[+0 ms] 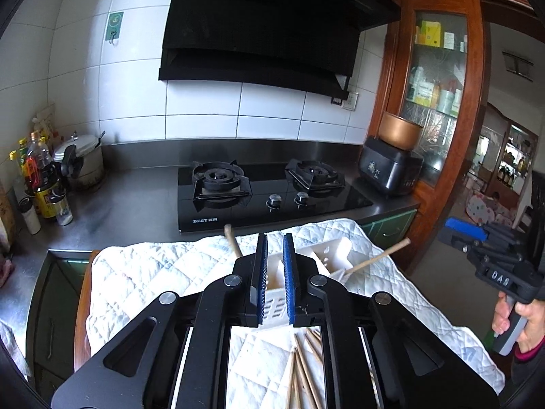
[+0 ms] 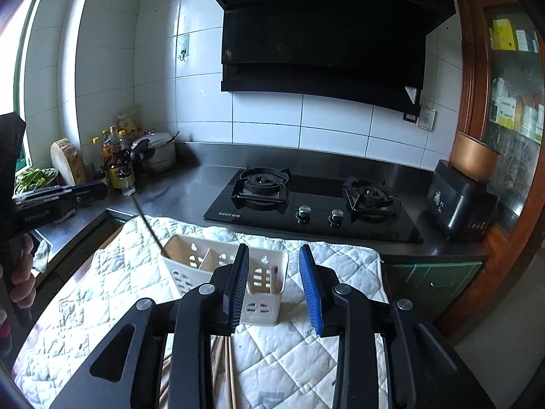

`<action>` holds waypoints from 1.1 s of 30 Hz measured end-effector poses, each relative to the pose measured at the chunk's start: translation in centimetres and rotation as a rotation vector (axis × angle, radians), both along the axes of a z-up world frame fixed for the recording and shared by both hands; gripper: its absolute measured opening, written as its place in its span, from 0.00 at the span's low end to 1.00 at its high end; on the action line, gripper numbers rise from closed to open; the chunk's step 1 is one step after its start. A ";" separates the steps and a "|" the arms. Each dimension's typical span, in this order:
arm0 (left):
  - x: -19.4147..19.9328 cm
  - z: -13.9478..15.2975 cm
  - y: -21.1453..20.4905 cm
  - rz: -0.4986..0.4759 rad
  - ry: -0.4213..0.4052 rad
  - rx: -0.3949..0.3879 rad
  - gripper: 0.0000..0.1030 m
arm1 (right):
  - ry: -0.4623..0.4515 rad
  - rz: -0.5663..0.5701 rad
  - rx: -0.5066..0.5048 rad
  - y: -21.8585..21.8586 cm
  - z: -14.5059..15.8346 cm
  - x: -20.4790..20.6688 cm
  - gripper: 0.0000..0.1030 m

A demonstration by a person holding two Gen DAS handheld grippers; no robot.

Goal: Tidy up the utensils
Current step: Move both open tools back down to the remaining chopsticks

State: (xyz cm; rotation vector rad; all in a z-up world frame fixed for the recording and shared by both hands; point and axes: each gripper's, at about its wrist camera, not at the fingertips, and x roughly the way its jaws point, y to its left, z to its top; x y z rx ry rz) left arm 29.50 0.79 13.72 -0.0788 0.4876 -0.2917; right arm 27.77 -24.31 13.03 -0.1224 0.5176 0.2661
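The left tool (image 1: 274,274) hangs above the quilted white cloth (image 1: 153,272) with its blue-padded fingers (image 1: 261,272) drawn close but not meeting, a narrow gap between them and nothing in it. Through that gap shows the white slotted utensil holder (image 1: 327,255), standing upright on the cloth just beyond the fingertips. The right tool (image 2: 274,286) has its fingers spread wide apart, also empty, and the same utensil holder (image 2: 204,262) sits just ahead of it, partly behind the left finger.

Two wooden handles (image 1: 378,259) lean out of the holder's compartments (a dark thin handle (image 2: 146,221) slants from its far left corner in the right view). A loose bundle of wooden chopsticks (image 1: 303,368) lies on the cloth beneath the left tool, near the holder.

Past the cloth, the steel tabletop (image 1: 136,197) carries a black gas hob (image 1: 265,191), a cluster of oil bottles (image 1: 44,184) at the left, and a black rice cooker (image 1: 388,170) at the right.
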 end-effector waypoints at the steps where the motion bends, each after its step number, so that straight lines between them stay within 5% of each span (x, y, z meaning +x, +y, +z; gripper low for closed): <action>1: -1.1 -0.1 0.2 0.001 -0.008 -0.002 0.09 | 0.009 0.007 -0.001 0.0 -0.7 -1.0 0.29; 10: -8.7 -3.7 1.6 0.002 0.024 0.006 0.09 | 0.166 0.044 -0.031 -0.5 -9.9 -8.0 0.29; 19: -13.2 -10.2 2.4 -0.015 0.129 0.007 0.09 | 0.370 0.053 -0.062 -1.5 -19.2 -9.6 0.20; 33: -15.1 -17.9 3.3 0.002 0.307 0.007 0.09 | 0.432 0.089 -0.078 -0.8 -22.0 -7.7 0.16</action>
